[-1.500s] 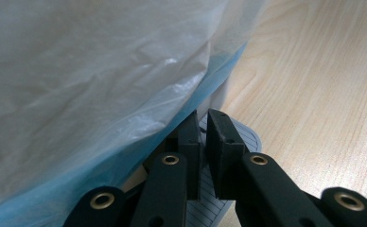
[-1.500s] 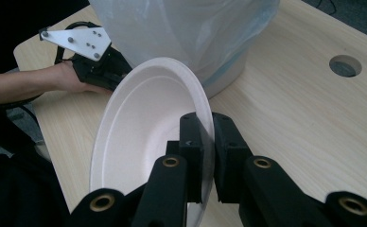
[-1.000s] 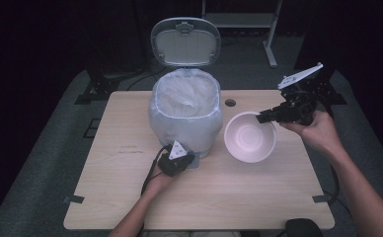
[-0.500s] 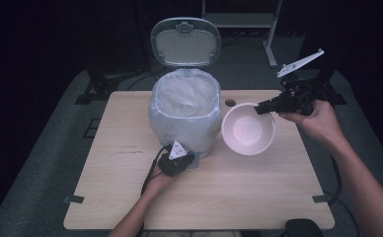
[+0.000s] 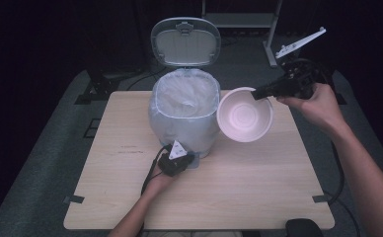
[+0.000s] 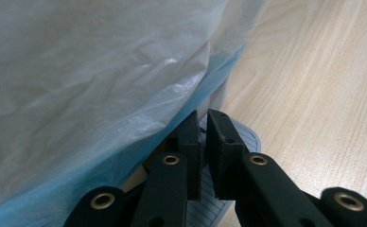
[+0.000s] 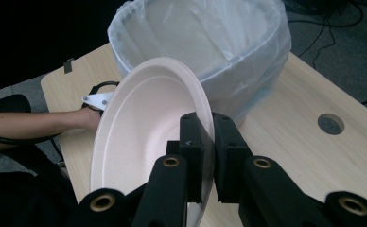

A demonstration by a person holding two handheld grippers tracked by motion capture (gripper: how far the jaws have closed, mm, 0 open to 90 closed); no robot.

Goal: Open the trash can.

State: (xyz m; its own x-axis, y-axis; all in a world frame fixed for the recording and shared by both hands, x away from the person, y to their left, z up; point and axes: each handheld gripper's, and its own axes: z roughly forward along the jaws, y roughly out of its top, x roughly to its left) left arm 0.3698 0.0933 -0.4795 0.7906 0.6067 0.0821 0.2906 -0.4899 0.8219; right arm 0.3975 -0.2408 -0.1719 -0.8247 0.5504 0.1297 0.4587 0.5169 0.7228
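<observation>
Looking down from the high view, the right gripper (image 5: 261,92) had its fingers clamped on the rim of a white bowl (image 5: 245,114). The bowl hung tipped in the air, just left of those fingers and right beside the bin (image 5: 183,114). The bin had a clear bag in it, and its lid (image 5: 185,42) stood up open. The left gripper (image 5: 177,162) sat low at the front foot of the bin, on the tabletop (image 5: 258,192).

From the left gripper view, the left gripper's fingers (image 6: 219,142) were together with nothing between them. They rested on the grey pedal (image 6: 248,139) just under them. The bag (image 6: 87,80) bulged above and to the left of them.

From the right gripper view, the right gripper's fingers (image 7: 229,142) pinched the bowl's (image 7: 144,127) near edge. The bin's open mouth (image 7: 200,38) lay just past the bowl, ahead of the fingers.

The job looked like dropping the bowl in the bin. To do it well, I think the pedal should stay pressed so the lid stays up. The bowl should go right over the mouth before the fingers let go. It should not knock the bag's edge.
</observation>
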